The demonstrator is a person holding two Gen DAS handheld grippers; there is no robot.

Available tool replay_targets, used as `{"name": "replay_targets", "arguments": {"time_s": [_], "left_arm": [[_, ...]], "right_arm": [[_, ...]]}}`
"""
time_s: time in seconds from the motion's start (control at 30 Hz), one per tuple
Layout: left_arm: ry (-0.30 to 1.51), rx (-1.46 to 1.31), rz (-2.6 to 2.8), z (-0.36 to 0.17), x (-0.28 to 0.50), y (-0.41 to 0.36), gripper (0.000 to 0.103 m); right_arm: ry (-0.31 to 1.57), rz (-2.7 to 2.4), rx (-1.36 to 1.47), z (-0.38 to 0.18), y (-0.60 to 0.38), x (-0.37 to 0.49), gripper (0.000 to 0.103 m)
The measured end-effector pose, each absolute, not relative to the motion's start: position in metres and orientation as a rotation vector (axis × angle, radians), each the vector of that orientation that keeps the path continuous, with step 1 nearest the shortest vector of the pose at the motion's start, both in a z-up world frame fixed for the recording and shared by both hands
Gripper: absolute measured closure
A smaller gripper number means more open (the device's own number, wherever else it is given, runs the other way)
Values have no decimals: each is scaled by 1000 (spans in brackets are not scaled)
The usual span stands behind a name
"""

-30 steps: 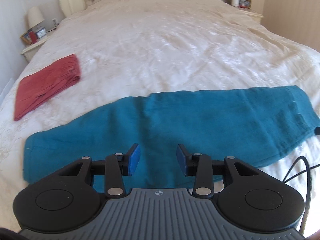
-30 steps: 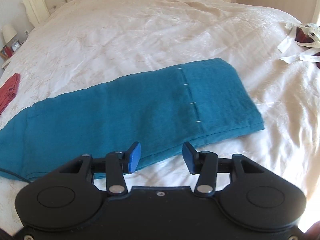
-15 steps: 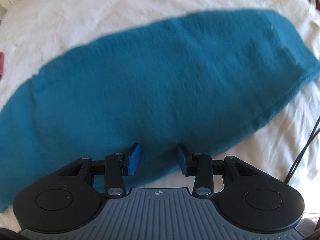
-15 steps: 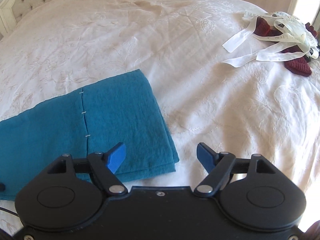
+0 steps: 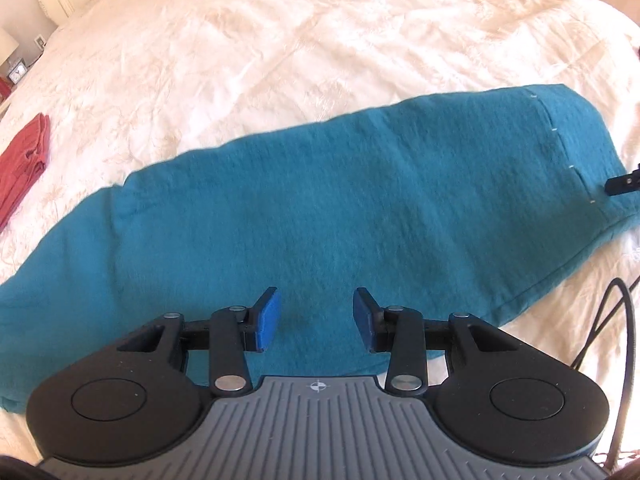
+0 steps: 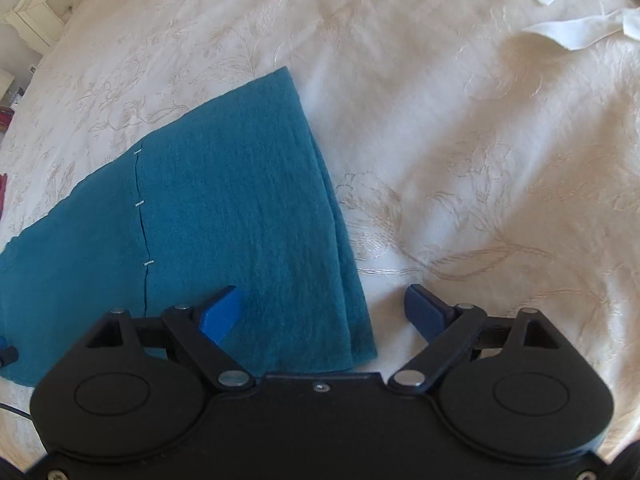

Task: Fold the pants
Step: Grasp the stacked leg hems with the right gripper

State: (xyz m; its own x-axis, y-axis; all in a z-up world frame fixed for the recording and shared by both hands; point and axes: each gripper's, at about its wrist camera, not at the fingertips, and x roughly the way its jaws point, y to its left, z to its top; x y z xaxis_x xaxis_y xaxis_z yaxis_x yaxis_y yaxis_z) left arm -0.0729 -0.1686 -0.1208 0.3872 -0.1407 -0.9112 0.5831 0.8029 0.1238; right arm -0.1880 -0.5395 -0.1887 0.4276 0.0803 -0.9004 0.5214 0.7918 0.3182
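Teal pants (image 5: 340, 200) lie flat on the cream bedspread (image 5: 300, 40), folded lengthwise into one long strip running left to right. My left gripper (image 5: 316, 316) is open and empty, over the strip's near edge around its middle. My right gripper (image 6: 324, 312) is open wide and empty, over the near corner of the strip's right end (image 6: 240, 208); its left finger is above the fabric, its right finger above the bedspread (image 6: 480, 160). A line of white stitches crosses the fabric near that end.
A folded red garment (image 5: 22, 168) lies on the bed at the far left. White ribbons (image 6: 572, 28) lie on the bed at the far right. A black cable (image 5: 624, 312) hangs at the right. A nightstand stands beyond the bed's left side.
My right gripper has opened wider and moved right and lower to the strip's right end. My left gripper has tilted down, then up, staying over the strip's middle.
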Motion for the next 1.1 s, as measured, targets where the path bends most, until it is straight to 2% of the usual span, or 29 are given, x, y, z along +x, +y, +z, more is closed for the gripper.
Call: {"name": "replay_targets", "arguments": {"time_s": [0.07,0.1,0.13,0.17,0.47,0.57,0.7,0.83,1.0,1.1], "left_arm": [[1069,479,-515,-118,-64,-187,64],[1061,483,-531,-117,-61,-195,64],[1056,484,-546,-118,-58,-206,64],[1055,484,-563,-118,-55,-213,64],[983,507,-754,-130,-24,-319,64],[990,530,-795,-151,-18,-354,64],[1094,648,-804,-199,-16,-383,64],[1088,632,-803,-202,-18,-376,64],[1049,537,-757,-170,-22,-332,64],[1084,490,-747,-153,-28,-289,64]], "right_arm": [[1107,-239,682,-191,-543,-186,20],[1099,-210,710,-191,-544,-185,44],[1099,-199,733,-190,-545,-185,84],[1103,-194,763,-189,-546,-185,87],[946,-205,757,-122,-545,-222,89],[981,-221,756,-128,-543,-222,89],[998,-245,773,-141,-542,-223,89],[982,-249,781,-137,-538,-221,88],[965,-266,758,-122,-532,-216,88],[958,-285,747,-112,-526,-212,88]]}}
